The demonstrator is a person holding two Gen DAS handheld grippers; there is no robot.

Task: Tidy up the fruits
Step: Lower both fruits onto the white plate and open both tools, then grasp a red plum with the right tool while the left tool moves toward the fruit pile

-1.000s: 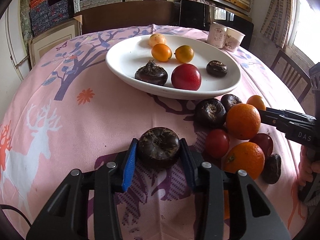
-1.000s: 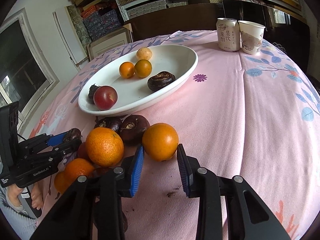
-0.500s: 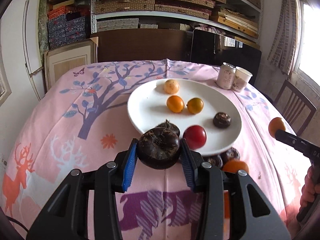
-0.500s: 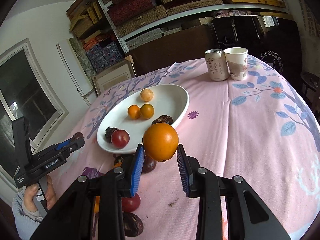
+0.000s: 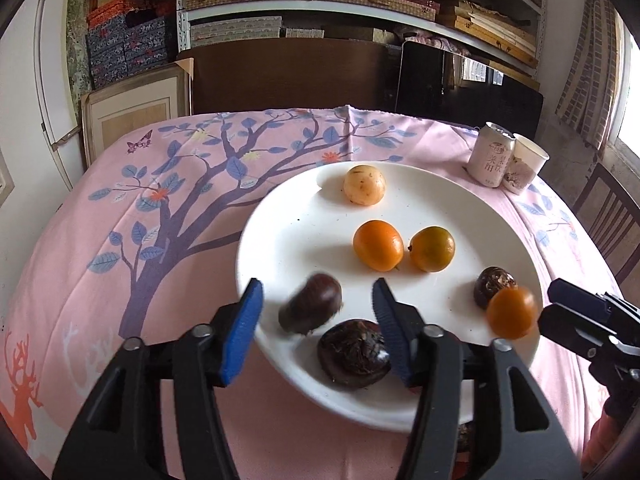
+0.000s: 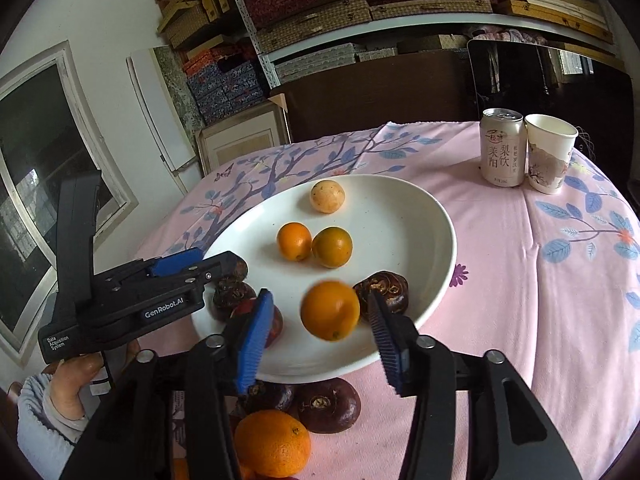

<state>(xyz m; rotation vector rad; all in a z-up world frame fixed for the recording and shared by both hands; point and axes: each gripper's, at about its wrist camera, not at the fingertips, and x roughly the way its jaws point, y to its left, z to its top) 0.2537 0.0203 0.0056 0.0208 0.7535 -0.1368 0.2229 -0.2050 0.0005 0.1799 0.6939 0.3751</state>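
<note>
A blurred dark water chestnut [image 5: 311,308] sits between the spread fingers of the left claw [image 5: 316,328], touching neither, over the near left part of the white plate [image 5: 404,176]. A blurred orange [image 6: 330,310] likewise lies free between the spread fingers of the right claw [image 6: 320,330], over the plate's near rim. Only the right view shows 1 more orange [image 6: 272,442] and 1 dark chestnut [image 6: 328,404] on the pink bench [image 6: 540,288] nearer than the plate.

We look down close from each hand-held gripper toward the shelves; both views share the white plate [image 5: 532,264] [image 6: 444,240].
</note>
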